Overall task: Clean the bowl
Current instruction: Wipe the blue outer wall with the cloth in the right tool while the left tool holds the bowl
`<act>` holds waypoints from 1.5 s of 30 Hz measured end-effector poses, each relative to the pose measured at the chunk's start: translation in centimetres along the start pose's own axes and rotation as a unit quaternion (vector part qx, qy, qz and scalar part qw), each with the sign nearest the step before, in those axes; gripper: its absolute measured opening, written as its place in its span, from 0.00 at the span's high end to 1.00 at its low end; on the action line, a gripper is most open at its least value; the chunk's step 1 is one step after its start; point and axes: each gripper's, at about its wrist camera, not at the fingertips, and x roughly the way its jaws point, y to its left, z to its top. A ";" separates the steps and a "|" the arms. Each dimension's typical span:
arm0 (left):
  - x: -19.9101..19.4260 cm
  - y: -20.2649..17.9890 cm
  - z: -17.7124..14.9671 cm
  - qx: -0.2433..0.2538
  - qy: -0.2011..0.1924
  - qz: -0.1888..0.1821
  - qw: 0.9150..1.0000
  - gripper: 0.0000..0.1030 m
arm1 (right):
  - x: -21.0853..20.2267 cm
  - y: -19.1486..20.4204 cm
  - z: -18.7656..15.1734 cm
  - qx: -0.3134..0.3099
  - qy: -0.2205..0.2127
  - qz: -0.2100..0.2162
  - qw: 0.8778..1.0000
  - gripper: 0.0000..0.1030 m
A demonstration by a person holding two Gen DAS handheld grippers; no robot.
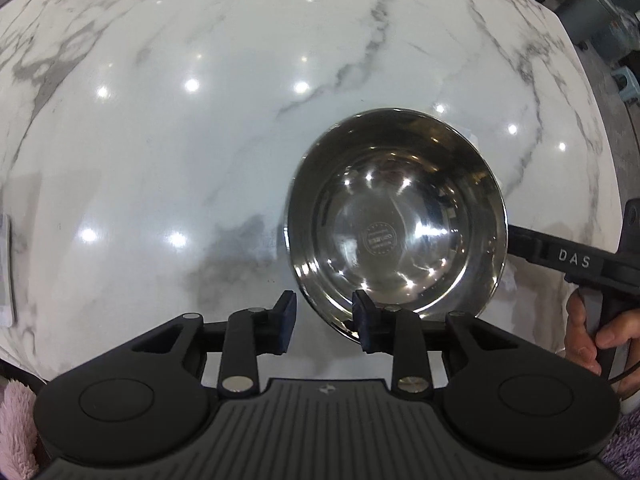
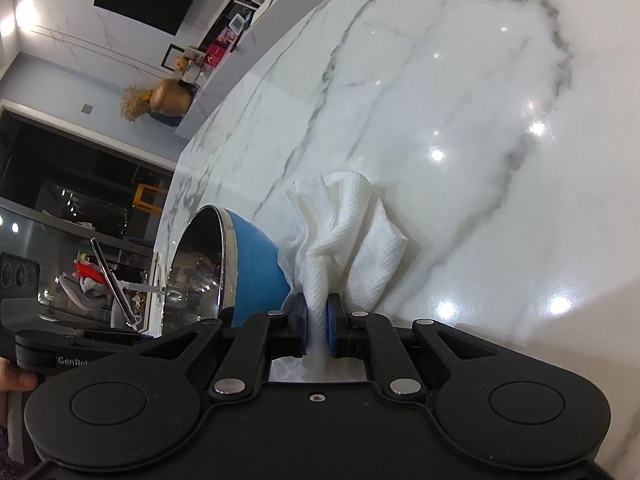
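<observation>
A steel bowl with a blue outside stands on the white marble table. My left gripper is open, its jaws on either side of the bowl's near rim: the right finger inside the bowl, the left finger outside. My right gripper is shut on a crumpled white paper towel, just right of the bowl and low over the table. The right gripper also shows in the left wrist view, at the bowl's right side.
The marble table runs far ahead of both grippers. A flat pale object lies at the left table edge. A pink fluffy thing sits below the near edge. Room furniture and a gold vase lie beyond the table.
</observation>
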 end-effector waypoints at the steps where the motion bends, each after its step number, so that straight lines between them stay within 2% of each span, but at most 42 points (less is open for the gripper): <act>1: 0.0 -0.1 0.0 0.005 -0.002 0.003 1.000 0.81 | 0.0 0.1 0.0 -0.001 0.000 -0.001 1.000 0.92; 3: -0.1 -0.2 0.2 0.012 -0.005 0.013 1.000 0.82 | -0.2 0.2 0.1 -0.002 -0.004 0.003 1.000 0.92; 7: -0.3 -0.4 0.6 0.024 -0.010 0.036 0.999 0.85 | -1.7 -0.1 0.6 0.013 -0.034 0.041 0.998 0.92; 11: -0.2 -0.3 1.4 0.026 -0.012 0.043 0.999 0.87 | -3.2 -0.5 1.1 0.029 -0.063 0.079 0.994 0.92; 15: -0.2 -0.1 2.0 0.025 -0.018 0.053 0.998 0.88 | -3.5 -0.9 1.0 0.037 -0.062 0.096 0.993 0.92; 21: 0.2 0.0 2.6 0.025 -0.023 0.061 0.998 0.88 | -2.9 -1.2 0.9 0.042 -0.052 0.084 0.994 0.92; 28: 0.4 -0.2 2.9 0.028 -0.029 0.070 0.997 0.88 | -0.6 0.1 0.8 0.014 -0.017 0.022 1.000 0.91; 31: 0.4 -0.1 3.1 0.023 -0.030 0.065 0.997 0.88 | 0.4 0.6 0.4 -0.007 0.002 -0.002 1.000 0.91; 34: 0.3 0.2 3.1 0.011 -0.030 0.057 0.998 0.88 | 0.6 1.1 0.3 -0.022 0.003 -0.012 1.000 0.92; 40: 0.1 1.4 2.2 -0.036 -0.006 0.033 0.999 0.74 | 0.8 0.8 0.2 -0.015 0.004 -0.009 1.000 0.92; 45: -0.4 0.9 1.3 -0.028 -0.008 0.027 0.999 0.73 | 0.9 0.9 0.2 -0.016 0.003 -0.014 1.000 0.92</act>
